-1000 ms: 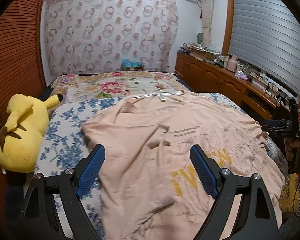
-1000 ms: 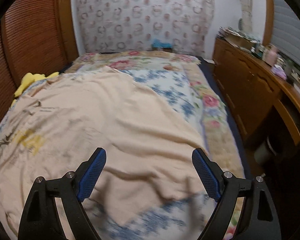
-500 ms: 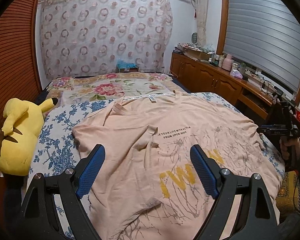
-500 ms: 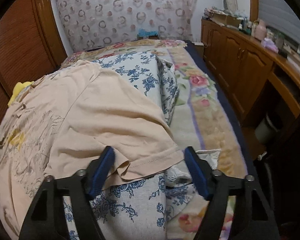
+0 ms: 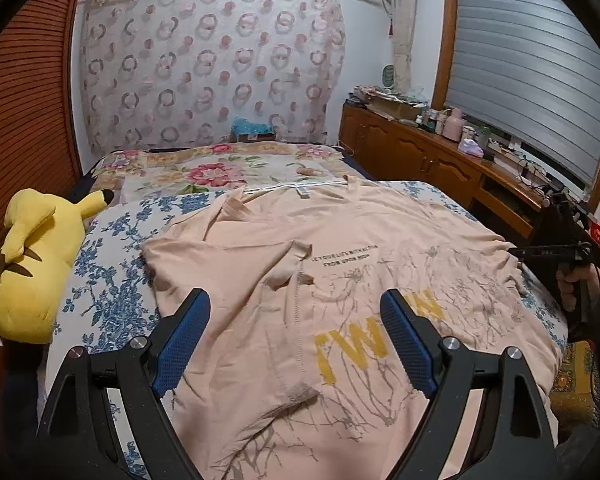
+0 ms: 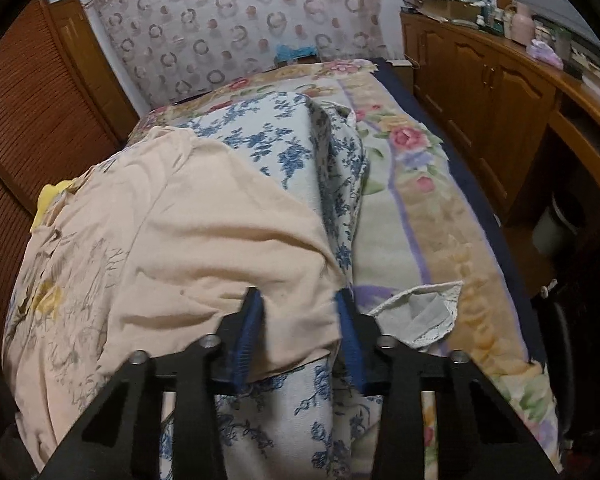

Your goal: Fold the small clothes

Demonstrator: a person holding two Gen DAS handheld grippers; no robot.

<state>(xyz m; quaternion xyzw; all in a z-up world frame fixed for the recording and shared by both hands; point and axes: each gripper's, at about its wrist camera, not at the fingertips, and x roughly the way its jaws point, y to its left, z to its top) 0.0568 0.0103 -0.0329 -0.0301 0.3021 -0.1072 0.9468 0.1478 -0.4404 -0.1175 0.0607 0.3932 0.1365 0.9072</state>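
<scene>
A peach T-shirt (image 5: 340, 288) with yellow letters and a grey branch print lies spread on the blue-flowered quilt (image 5: 112, 280). One sleeve is folded over its middle. My left gripper (image 5: 296, 344) is open and empty, hovering above the shirt's near part. In the right wrist view the shirt's right sleeve (image 6: 228, 248) lies at the quilt's edge. My right gripper (image 6: 298, 312) has its jaws half closed around the sleeve hem, the fingers (image 6: 250, 332) still apart from each other. The right gripper also shows in the left wrist view (image 5: 556, 252) at the shirt's right edge.
A yellow plush toy (image 5: 32, 264) lies at the bed's left side by the wooden slatted wall. A flowered blanket (image 6: 412, 208) covers the bed's right side, with a white lace cloth (image 6: 420, 312) on it. A wooden cabinet (image 6: 500, 92) with clutter runs along the right.
My right gripper has moved down to the sleeve at the quilt's edge and its jaws have narrowed around the hem. The left gripper has drawn back a little and stays open.
</scene>
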